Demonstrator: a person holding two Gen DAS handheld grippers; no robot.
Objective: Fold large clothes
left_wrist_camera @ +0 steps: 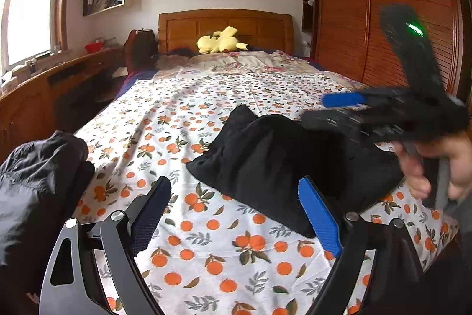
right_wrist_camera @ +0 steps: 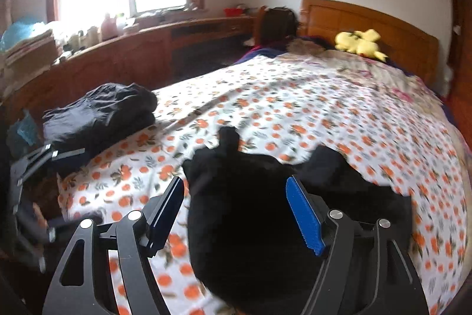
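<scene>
Left wrist view, left to right: a dark grey folded pile (left_wrist_camera: 38, 185) at the bed's left edge; left tongs (left_wrist_camera: 236, 220) spread wide above the orange-print sheet (left_wrist_camera: 188, 120), nothing between the fingers; the black garment (left_wrist_camera: 274, 164) bunched on the sheet just ahead — the blue pad overlaps its near edge; whether it touches, I cannot tell. At far right the right tongs (left_wrist_camera: 318, 111), blurred, above the garment, a hand (left_wrist_camera: 436, 167) on the handle. Right wrist view: the same grey pile (right_wrist_camera: 100, 114) at left; right tongs (right_wrist_camera: 236, 214) open, with the black garment (right_wrist_camera: 250, 211) showing between the fingers but not pinched. A yellow plush toy (right_wrist_camera: 361, 45) lies by the headboard (right_wrist_camera: 368, 19).
</scene>
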